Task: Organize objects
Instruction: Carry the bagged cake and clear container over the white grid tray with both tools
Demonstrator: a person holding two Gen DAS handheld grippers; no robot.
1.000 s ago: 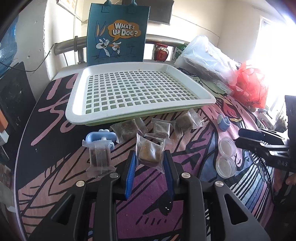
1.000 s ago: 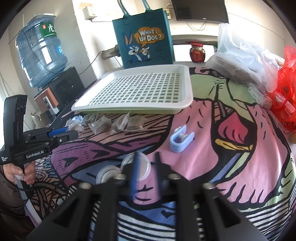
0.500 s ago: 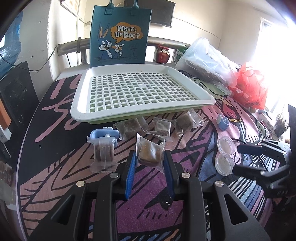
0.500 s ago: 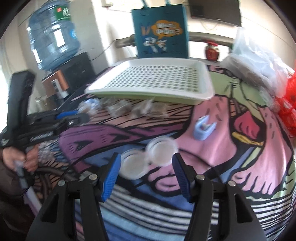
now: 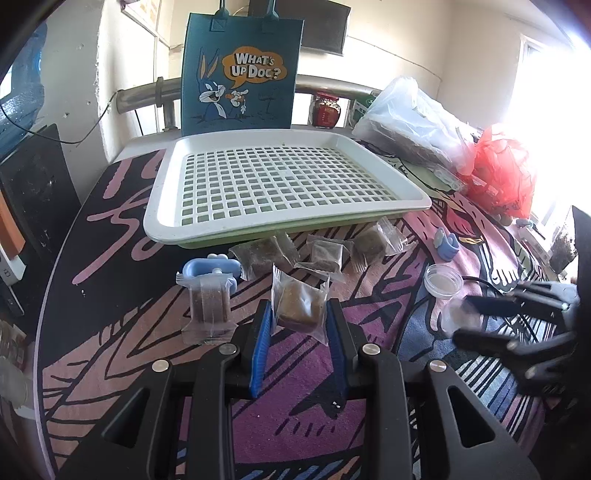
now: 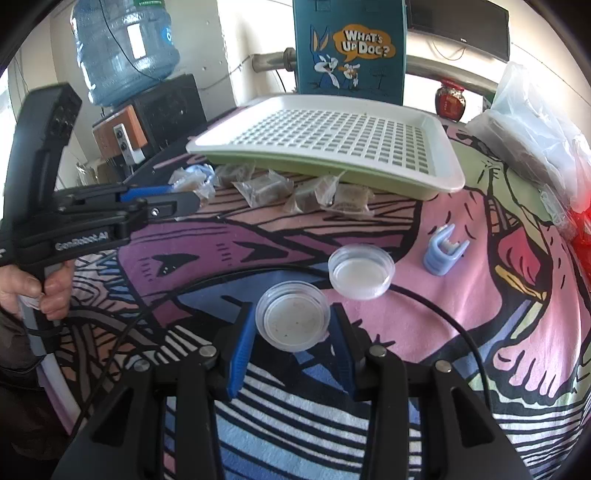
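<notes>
Left claw [image 5: 299, 321] grips upright packet [image 5: 298, 305]; long axis vertical.

Setting: lived-in home room, per wall-mounted TV [image 6: 458, 18], water-cooler bottle [image 6: 125, 48], cartoon tote bag [image 5: 240, 70], sauce jar [image 5: 325, 110] and plastic bags [image 5: 417, 122] crowding a tabletop [image 6: 461, 295] with printed cloth.

We look down along each gripper's jaws, close over the table; beyond both pairs of jaws lies the same white tray [image 5: 280, 177] [image 6: 332, 133] and blue bag [image 5: 240, 70] [image 6: 349, 48].
</notes>
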